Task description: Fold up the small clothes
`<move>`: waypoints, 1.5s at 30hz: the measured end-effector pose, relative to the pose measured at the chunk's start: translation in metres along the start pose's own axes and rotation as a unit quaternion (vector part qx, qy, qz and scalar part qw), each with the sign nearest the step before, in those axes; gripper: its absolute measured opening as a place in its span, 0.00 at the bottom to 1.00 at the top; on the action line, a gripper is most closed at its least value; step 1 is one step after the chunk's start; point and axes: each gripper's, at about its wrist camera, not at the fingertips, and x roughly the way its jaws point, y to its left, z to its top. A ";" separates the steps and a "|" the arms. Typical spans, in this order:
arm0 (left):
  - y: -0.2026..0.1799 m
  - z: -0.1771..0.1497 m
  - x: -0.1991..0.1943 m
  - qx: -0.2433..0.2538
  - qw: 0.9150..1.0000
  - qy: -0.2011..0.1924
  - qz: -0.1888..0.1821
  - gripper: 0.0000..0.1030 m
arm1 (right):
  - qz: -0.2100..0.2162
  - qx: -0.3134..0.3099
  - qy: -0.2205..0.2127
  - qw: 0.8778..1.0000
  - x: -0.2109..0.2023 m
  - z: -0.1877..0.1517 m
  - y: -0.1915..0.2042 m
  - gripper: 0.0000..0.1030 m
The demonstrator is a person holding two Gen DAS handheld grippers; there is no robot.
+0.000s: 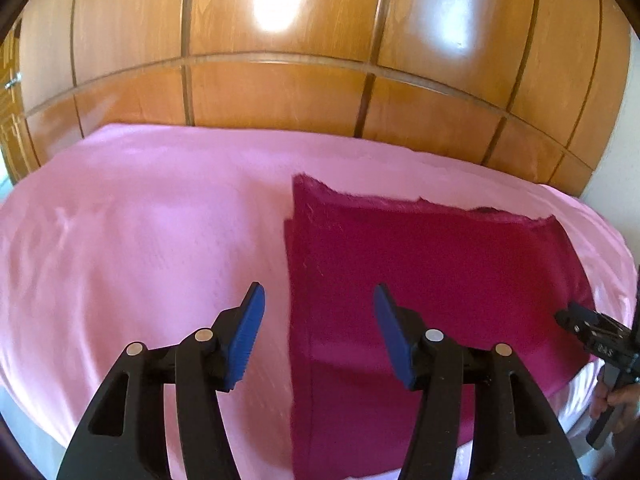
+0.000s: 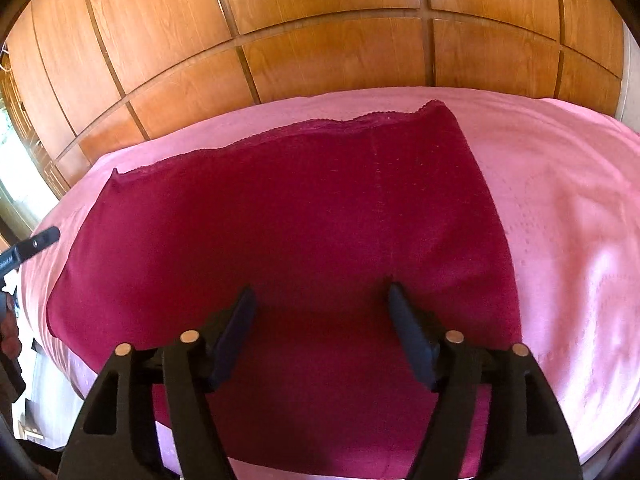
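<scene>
Left wrist view: the left gripper (image 1: 319, 300) spreads its blue pads (image 1: 250, 336) wide, empty, above the left edge of the dark red garment (image 1: 420, 272), which fills the frame's right half on the pink sheet (image 1: 140, 240). Right wrist view: the right gripper (image 2: 321, 300) gapes empty over the garment's centre; wooden panels (image 2: 320, 20) fill the top.

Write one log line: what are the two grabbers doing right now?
left gripper: open, over cloth's left edge | right gripper: open, above cloth | dark red cloth: flat on pink sheet
</scene>
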 end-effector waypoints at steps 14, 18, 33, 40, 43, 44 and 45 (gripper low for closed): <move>0.009 0.025 0.016 0.018 1.000 -0.004 0.013 0.54 | -0.015 0.000 -0.006 1.000 0.004 0.003 0.010 0.78; 0.011 0.029 0.022 0.023 1.000 -0.002 0.018 0.54 | -0.017 -0.001 -0.007 1.000 0.005 0.003 0.011 0.79; 0.020 0.041 0.075 0.002 0.998 0.057 -0.029 0.35 | -0.019 -0.005 -0.006 1.000 0.006 0.004 0.011 0.82; 0.027 0.052 0.090 -0.036 0.995 0.063 -0.061 0.06 | -0.018 -0.005 -0.006 1.000 0.006 0.004 0.010 0.82; 0.027 0.057 0.087 -0.042 0.997 0.042 -0.047 0.05 | -0.018 -0.006 -0.009 1.000 0.006 0.001 0.011 0.82; 0.028 0.057 0.093 -0.046 0.997 0.044 -0.038 0.05 | -0.019 -0.007 -0.010 1.000 0.006 0.000 0.012 0.82; 0.029 0.057 0.099 -0.047 0.997 0.050 -0.033 0.05 | -0.019 -0.008 -0.010 1.000 0.006 0.000 0.012 0.82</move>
